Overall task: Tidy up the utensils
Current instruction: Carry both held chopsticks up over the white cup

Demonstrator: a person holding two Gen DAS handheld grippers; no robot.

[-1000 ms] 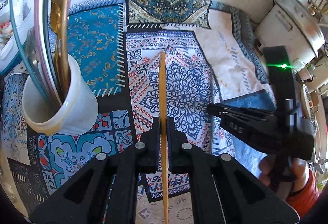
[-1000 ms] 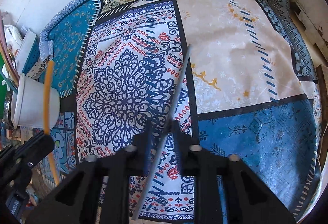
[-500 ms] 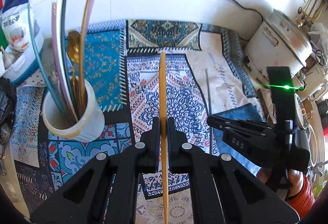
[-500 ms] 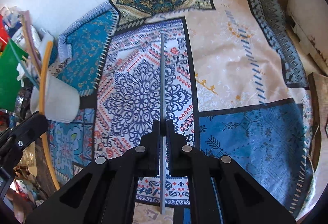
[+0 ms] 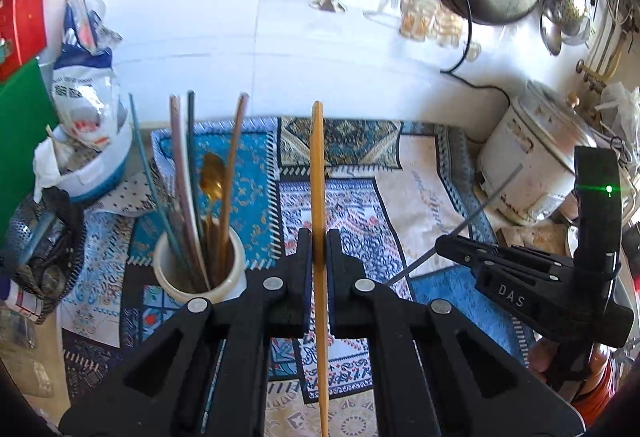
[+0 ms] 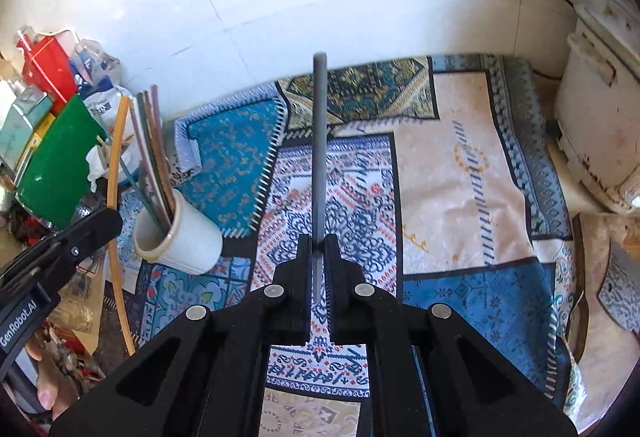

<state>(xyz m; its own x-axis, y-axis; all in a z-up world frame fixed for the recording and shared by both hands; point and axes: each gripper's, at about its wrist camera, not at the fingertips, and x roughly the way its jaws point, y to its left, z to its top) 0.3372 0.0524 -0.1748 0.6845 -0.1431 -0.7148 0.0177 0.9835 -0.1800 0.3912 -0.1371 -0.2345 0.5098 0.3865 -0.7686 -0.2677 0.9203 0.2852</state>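
My left gripper (image 5: 318, 237) is shut on a long orange stick utensil (image 5: 317, 165) that points forward, held above the patterned mat. My right gripper (image 6: 318, 243) is shut on a thin grey stick utensil (image 6: 319, 141), also lifted off the mat. A white ceramic cup (image 5: 200, 269) stands on the mat at the left and holds several coloured sticks and a gold spoon (image 5: 211, 177). The cup also shows in the right wrist view (image 6: 182, 237). The right gripper (image 5: 444, 243) with its grey stick shows at the right of the left wrist view.
A patterned cloth mat (image 6: 460, 173) covers the counter. A white rice cooker (image 5: 536, 165) stands at the right edge. A green board (image 6: 56, 165), a red box, bags and a metal basket (image 5: 36, 237) crowd the left. A white wall lies behind.
Both grippers have risen and tilted up, each keeping its stick; the wall and shelf items have come into view. The grey stick, slanted a second ago, now sits straight in the right gripper.
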